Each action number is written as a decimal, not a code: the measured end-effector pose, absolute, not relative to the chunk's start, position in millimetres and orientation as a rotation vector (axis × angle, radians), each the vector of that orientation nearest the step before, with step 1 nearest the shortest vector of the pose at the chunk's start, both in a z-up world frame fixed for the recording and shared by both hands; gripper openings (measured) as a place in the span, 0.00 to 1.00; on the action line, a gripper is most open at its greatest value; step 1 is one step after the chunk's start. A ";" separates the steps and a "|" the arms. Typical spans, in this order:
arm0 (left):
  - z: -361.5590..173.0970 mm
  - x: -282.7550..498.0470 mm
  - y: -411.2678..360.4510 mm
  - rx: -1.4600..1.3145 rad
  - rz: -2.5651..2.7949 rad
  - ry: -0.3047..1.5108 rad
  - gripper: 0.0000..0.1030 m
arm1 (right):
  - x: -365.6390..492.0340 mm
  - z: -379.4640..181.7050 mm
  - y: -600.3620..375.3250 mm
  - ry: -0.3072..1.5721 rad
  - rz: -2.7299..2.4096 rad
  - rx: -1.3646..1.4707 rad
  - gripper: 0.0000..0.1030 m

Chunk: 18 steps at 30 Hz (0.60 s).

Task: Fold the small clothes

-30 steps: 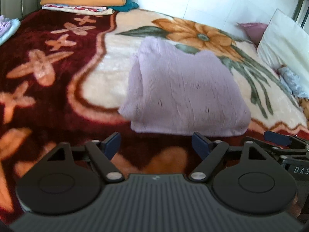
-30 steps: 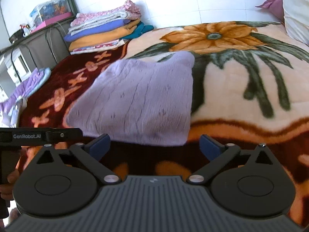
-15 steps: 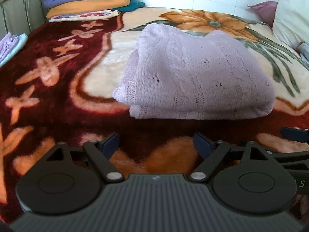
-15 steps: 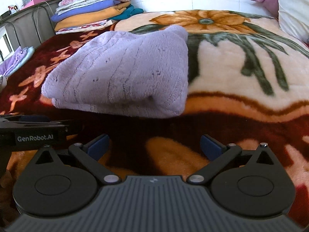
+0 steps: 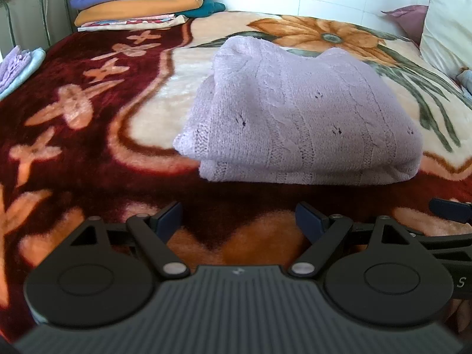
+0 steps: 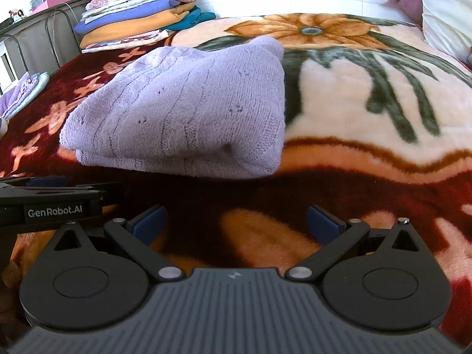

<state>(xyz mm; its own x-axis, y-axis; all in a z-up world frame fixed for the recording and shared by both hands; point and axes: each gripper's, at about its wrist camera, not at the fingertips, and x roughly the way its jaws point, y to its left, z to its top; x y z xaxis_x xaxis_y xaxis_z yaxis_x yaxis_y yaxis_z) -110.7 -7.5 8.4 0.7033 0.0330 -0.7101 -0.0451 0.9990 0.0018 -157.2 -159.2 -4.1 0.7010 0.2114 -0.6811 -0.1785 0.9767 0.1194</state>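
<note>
A folded lilac knitted sweater (image 5: pixel 298 129) lies on the flowered blanket (image 5: pixel 88 135), its thick folded edge facing me. It also shows in the right wrist view (image 6: pixel 188 118). My left gripper (image 5: pixel 239 221) is open and empty, low over the blanket just short of the sweater's near edge. My right gripper (image 6: pixel 236 221) is open and empty too, just short of the sweater's near right corner. The left gripper's body (image 6: pixel 56 203) shows at the left of the right wrist view, and a right fingertip (image 5: pixel 450 209) shows at the right edge of the left wrist view.
A stack of folded clothes (image 5: pixel 138 3) sits at the far left of the bed by a metal frame (image 5: pixel 29 20). A lilac and pale blue cloth (image 5: pixel 17 67) lies at the left edge. White and purple pillows (image 5: pixel 442 26) stand far right.
Both grippers have dropped low toward the blanket and moved closer to the sweater's near edge. The sweater has not moved. Both stay open.
</note>
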 end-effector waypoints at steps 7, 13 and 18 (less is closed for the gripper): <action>7.8 -111.4 -6.6 -0.019 0.045 0.788 0.83 | -156.8 -4.2 -158.9 0.769 0.215 0.046 1.00; 7.8 -111.1 -7.2 -0.017 0.046 0.790 0.83 | -156.5 -4.5 -159.0 0.770 0.214 0.045 1.00; 8.0 -110.9 -7.2 -0.019 0.046 0.790 0.83 | -156.6 -4.5 -158.9 0.770 0.214 0.046 1.00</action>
<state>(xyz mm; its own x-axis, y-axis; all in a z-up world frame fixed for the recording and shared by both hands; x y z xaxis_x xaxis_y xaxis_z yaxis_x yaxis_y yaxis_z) -110.9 -7.2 8.0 0.7032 0.0348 -0.7102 -0.0488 0.9988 0.0006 -156.6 -158.9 -4.5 0.6973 0.2082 -0.6859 -0.1749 0.9774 0.1189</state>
